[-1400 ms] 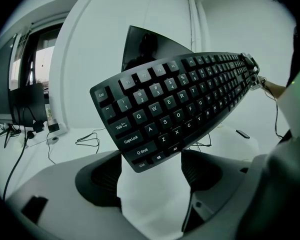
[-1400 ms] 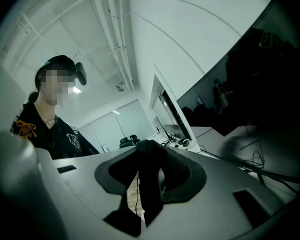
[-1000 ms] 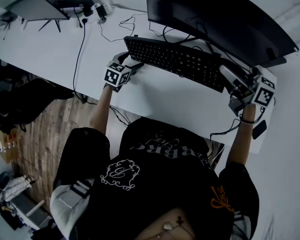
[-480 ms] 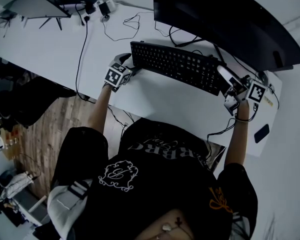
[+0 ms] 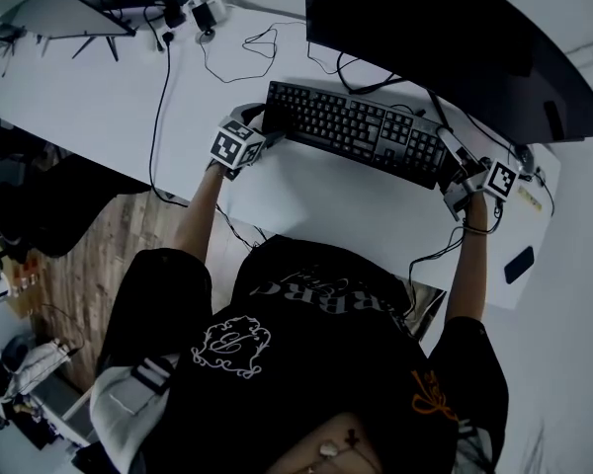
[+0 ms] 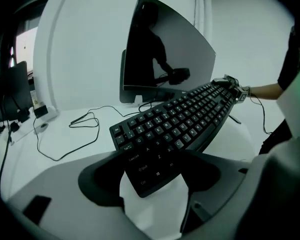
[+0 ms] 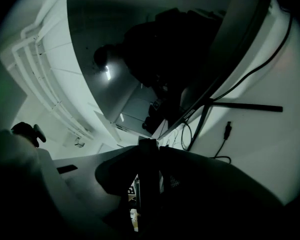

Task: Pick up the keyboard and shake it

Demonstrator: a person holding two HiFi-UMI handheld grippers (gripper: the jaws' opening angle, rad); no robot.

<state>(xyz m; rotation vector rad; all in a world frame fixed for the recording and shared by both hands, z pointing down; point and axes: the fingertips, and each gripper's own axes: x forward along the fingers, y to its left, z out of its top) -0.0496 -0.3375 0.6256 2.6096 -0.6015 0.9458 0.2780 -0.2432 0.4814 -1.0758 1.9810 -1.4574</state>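
A black keyboard [image 5: 356,131] lies slantwise over the white desk [image 5: 99,97], in front of the monitor. My left gripper [image 5: 262,126] is at its left end. In the left gripper view the Ctrl corner of the keyboard [image 6: 175,129] sits between the wide jaws of the left gripper [image 6: 155,176]. They have just been closing, and the pads look to lie against the corner's two edges. My right gripper [image 5: 453,166] clamps the right end. In the right gripper view the keyboard [image 7: 147,184] shows edge-on as a thin dark slab in the right gripper [image 7: 149,156], whose jaws have just closed tighter.
A large dark monitor [image 5: 445,38] stands just behind the keyboard. Loose black cables [image 5: 242,47] trail over the desk's back left. A small dark flat object [image 5: 519,263] lies near the desk's right front corner. My body is close to the front edge.
My right gripper has dropped toward the desk with the keyboard's right end and rolled. The keyboard looks smaller and lower. My left gripper sank a little at the left end.
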